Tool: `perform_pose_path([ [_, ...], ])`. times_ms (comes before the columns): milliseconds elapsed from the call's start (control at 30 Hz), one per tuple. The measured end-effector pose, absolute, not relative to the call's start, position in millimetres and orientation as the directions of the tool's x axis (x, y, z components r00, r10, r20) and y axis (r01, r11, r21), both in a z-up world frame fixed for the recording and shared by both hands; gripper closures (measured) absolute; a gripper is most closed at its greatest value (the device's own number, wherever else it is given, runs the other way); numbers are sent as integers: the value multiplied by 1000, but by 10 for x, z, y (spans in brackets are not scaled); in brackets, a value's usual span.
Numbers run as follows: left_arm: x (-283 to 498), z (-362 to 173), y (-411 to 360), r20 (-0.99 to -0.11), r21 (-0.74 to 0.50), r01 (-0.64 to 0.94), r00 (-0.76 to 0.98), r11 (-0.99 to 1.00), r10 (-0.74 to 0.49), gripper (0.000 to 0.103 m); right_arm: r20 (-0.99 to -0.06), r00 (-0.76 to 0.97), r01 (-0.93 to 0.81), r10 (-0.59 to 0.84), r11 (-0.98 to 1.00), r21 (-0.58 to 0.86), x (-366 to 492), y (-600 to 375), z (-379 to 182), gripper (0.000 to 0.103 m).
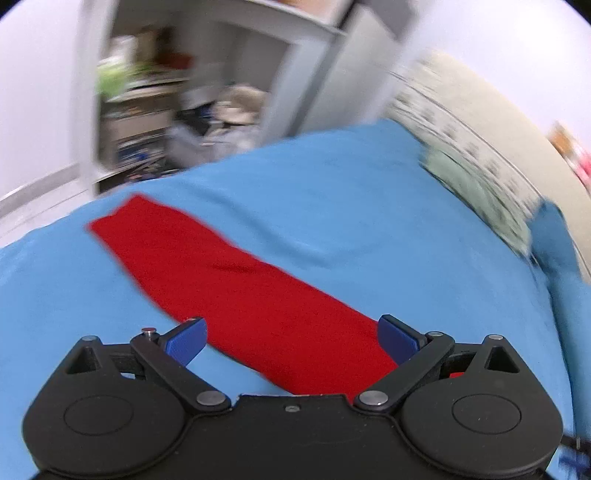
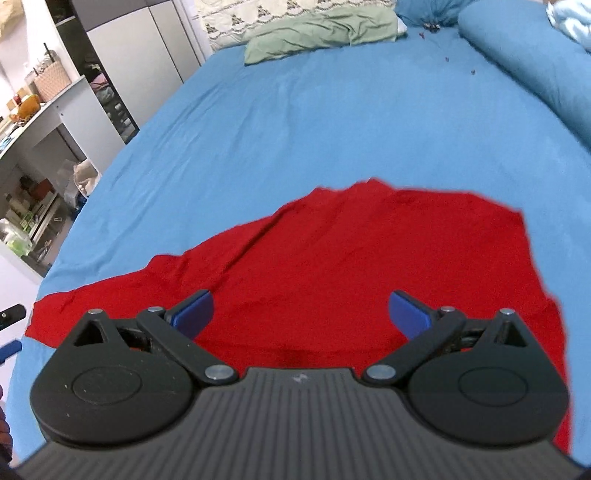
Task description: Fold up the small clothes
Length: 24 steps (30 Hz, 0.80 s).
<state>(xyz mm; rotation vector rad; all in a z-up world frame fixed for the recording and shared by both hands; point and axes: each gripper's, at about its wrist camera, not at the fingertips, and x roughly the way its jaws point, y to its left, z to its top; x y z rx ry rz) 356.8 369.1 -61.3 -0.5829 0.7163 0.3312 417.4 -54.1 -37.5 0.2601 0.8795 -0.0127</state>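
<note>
A red garment (image 2: 369,258) lies flat on the blue bed sheet (image 2: 314,122). In the left wrist view the same red garment (image 1: 229,273) runs as a long strip from the upper left down under the gripper. My left gripper (image 1: 291,338) hangs above it, open wide, nothing between its blue pads. My right gripper (image 2: 301,314) is open too, above the near part of the cloth, its pads clear of the fabric. The left wrist view is blurred by motion.
A green pillow (image 2: 321,31) lies at the head of the bed, a blue rolled duvet (image 2: 524,62) along the right side. White shelves and cupboards (image 2: 55,122) with clutter stand left of the bed. The bed's left edge is close to the cloth.
</note>
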Motion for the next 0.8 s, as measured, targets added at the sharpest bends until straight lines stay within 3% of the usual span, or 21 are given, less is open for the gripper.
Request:
perform_pose_path([
  [167, 3621, -971, 4382, -708, -392, -553, 692, 735, 142, 9, -777, 624, 152, 76, 964, 217, 4133, -135, -651, 0],
  [367, 3765, -1353, 4794, -734, -390, -598, 661, 700, 155, 42, -782, 621, 161, 50, 969, 189, 4131, 149, -872, 0],
  [533, 3795, -1379, 4807, -714, -365, -600, 671, 712, 200, 53, -776, 630, 159, 37, 971, 176, 4112, 216, -959, 0],
  [633, 3847, -1393, 4810, -714, -334, -613, 661, 716, 233, 77, -773, 633, 156, 37, 972, 174, 4096, 206, -986, 0],
  [667, 3865, -1405, 4816, -714, -328, -615, 658, 717, 239, 96, -773, 634, 156, 36, 972, 174, 4089, 200, -988, 0],
  [800, 3949, -1317, 4768, -702, -302, -600, 666, 741, 253, 99, -765, 643, 161, 42, 969, 188, 4044, 124, -1006, 0],
])
